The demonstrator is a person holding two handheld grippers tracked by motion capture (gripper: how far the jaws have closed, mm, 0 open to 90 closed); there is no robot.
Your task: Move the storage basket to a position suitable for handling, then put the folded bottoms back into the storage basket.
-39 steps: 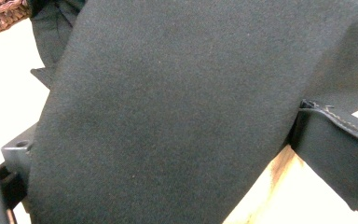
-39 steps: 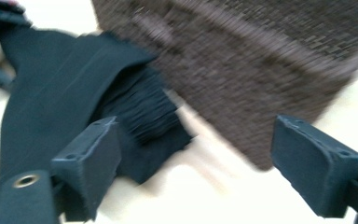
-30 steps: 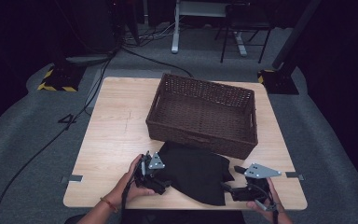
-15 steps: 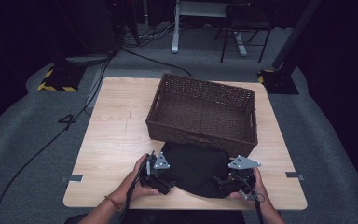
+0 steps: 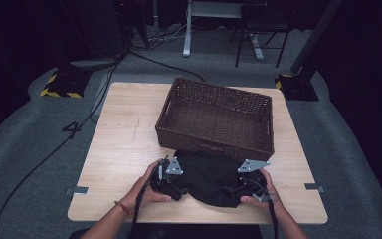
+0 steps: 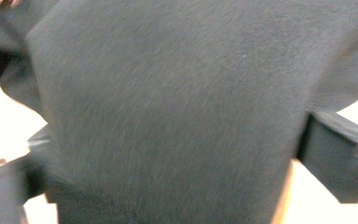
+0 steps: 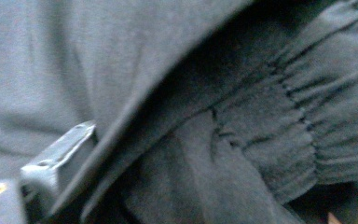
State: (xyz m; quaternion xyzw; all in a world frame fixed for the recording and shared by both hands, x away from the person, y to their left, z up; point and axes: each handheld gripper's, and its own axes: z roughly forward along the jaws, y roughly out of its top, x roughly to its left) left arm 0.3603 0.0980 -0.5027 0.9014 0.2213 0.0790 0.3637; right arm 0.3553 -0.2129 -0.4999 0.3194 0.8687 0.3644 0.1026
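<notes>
Black garment [image 6: 168,116] drapes over left hand-held gripper [image 5: 171,185] jaws, tips hidden, view blurred; garment's front edge near basket [image 5: 214,119] too dark to trace.

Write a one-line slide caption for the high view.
Two hand-held grippers, left gripper and right gripper, flank a black cloth garment before a brown wicker basket on a wooden table.

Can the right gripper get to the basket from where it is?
Probably yes. The right gripper sits at the edge of the black cloth, and the basket stands just beyond, open on top, with nothing between them but that cloth.
</notes>
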